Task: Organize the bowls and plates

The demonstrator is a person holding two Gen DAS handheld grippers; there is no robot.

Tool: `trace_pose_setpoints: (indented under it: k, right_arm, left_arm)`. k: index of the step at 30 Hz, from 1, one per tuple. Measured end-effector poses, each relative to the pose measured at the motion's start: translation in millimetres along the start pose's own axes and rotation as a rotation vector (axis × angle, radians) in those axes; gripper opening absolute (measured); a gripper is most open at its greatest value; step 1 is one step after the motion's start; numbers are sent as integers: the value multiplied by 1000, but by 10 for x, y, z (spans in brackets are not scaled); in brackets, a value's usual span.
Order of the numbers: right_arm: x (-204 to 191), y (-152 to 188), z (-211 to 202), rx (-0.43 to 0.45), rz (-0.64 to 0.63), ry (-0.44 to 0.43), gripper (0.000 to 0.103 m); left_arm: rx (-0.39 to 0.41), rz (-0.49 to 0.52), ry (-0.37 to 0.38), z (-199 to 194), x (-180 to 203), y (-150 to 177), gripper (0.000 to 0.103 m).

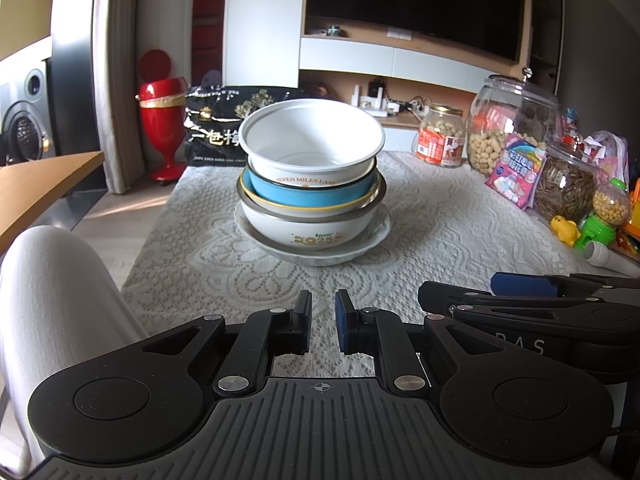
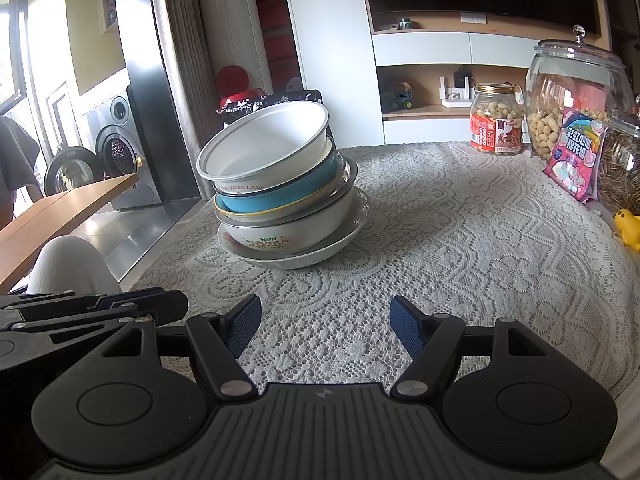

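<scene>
A stack of dishes stands on the lace tablecloth point(image 1: 420, 240). From the top: a white bowl point(image 1: 312, 140), a blue bowl point(image 1: 308, 196), a steel bowl point(image 1: 372, 200), a white bowl with a "2025" print point(image 1: 308, 236), and a white plate point(image 1: 372, 244) at the bottom. The stack also shows in the right wrist view point(image 2: 280, 184), where it looks tilted. My left gripper point(image 1: 323, 324) is near the table's front edge, short of the stack, its jaws a narrow gap apart and empty. My right gripper point(image 2: 325, 326) is open and empty, beside the left one.
Glass jars of peanuts point(image 1: 442, 136) point(image 1: 508, 120), a seed jar point(image 1: 564, 188), a pink candy bag point(image 1: 516, 172) and toys point(image 1: 600, 216) line the right side. A black bag point(image 1: 216, 128) and red bin point(image 1: 160, 120) stand behind the table. A wooden tabletop point(image 1: 36, 188) is at left.
</scene>
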State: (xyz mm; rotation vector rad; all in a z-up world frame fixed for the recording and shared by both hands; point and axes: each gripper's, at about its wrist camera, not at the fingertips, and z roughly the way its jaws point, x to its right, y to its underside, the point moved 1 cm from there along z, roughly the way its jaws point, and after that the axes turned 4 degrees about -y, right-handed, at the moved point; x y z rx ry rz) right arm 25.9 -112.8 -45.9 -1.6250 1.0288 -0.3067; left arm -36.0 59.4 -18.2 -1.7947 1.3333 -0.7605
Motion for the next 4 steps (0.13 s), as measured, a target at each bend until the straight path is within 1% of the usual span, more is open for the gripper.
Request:
trace_pose_setpoints:
  k: [4]
  right_arm:
    - [2,-4,0,-1,1,0,72]
  left_arm:
    - [3,-3,1,-21,16,9,15]
